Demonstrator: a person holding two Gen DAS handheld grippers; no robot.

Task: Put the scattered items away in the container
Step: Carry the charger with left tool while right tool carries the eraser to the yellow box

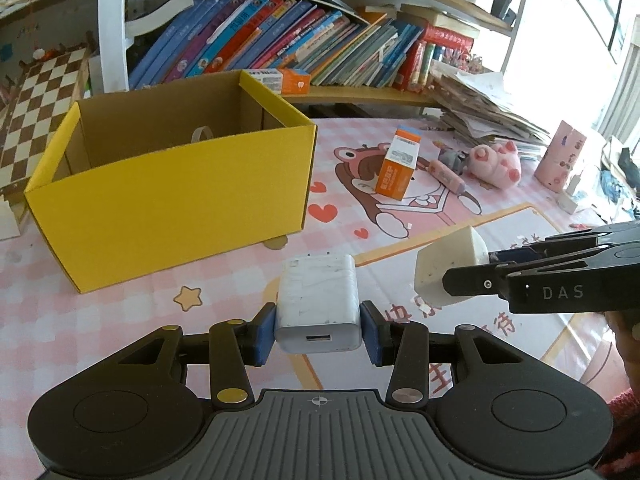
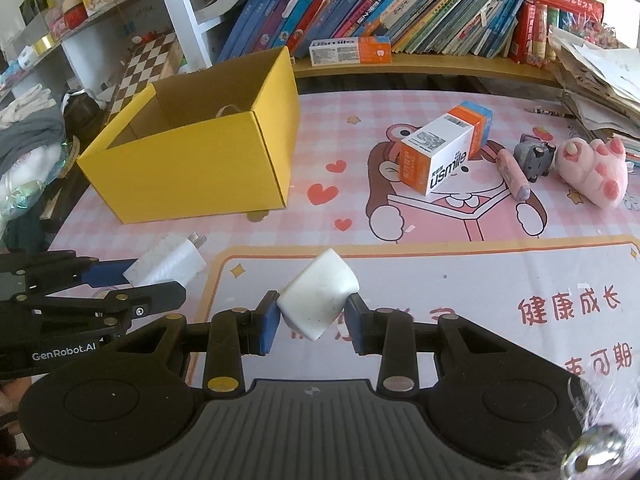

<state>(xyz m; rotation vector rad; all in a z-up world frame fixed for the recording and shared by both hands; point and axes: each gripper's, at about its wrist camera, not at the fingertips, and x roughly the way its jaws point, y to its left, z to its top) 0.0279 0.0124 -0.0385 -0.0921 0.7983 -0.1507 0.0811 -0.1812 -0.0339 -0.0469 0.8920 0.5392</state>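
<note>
Left gripper (image 1: pixel 318 330) (charger (image 1: pixel 318 300)) above pink mat (image 1: pixel 140 320)

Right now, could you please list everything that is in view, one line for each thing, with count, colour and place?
box: 1, yellow cardboard, open top, on the mat at left
charger: 1, white, held in the left gripper
white block: 1, white, tilted, held in the right gripper
toothpaste carton: 1, orange and white, lying on the mat, right of the box
pink pen: 1, pink, lying beside the carton
grey toy: 1, grey, beside the plush pig
plush pig: 1, pink, on the mat at right
mat: 1, pink with cartoon print
books: many, mixed colours, on the shelf behind
left gripper: 1, black, blue pads
right gripper: 1, black, blue pads
</note>
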